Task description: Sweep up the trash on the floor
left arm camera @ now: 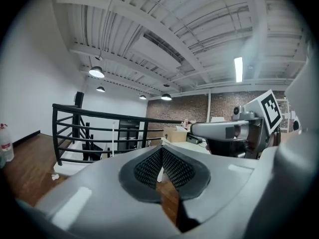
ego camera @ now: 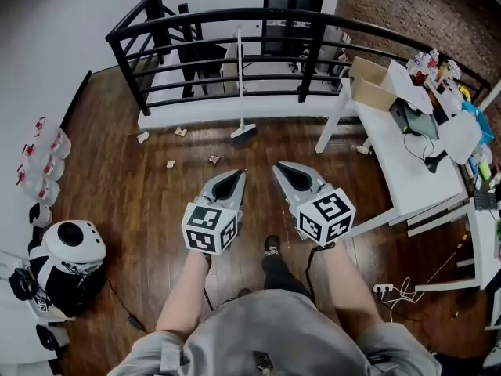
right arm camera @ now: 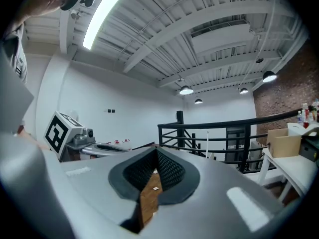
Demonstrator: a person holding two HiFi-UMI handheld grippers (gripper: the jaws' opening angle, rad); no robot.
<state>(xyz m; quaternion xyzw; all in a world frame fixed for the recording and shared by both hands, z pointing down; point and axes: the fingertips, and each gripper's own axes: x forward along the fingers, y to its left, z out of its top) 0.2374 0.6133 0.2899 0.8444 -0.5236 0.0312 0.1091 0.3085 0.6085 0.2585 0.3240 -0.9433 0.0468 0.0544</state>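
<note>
Two hand-held grippers are hovering side by side over the dark wooden plank floor (ego camera: 117, 210), both pointing toward the black metal railing (ego camera: 235, 16). Left gripper (ego camera: 238, 175): fingers (left arm camera: 147, 169) are pressing fully together, nothing between them. Right gripper (ego camera: 279, 168): same, fingers meeting along their whole length and gripping nothing.

Task items: four small pale scraps of trash (ego camera: 214, 160) are lying scattered on the floor ahead and to the left, well apart from each other, between the grippers and the white base under the railing. A slim white-handled broom (ego camera: 240, 77) is leaning upright against that railing, its head resting on the floor just ahead. No dustpan is showing in any view.

Handling judgement: the broom is looking light, with a stiff, thin, smooth pole and a softer head. I am expecting the pole to twist or slide in a single pinch, so one gripper should be taking it around mid-handle and the other higher up, squarely across the pole. The scraps are looking papery and nearly weightless; short, gentle strokes should be gathering them without flicking them away.
</note>
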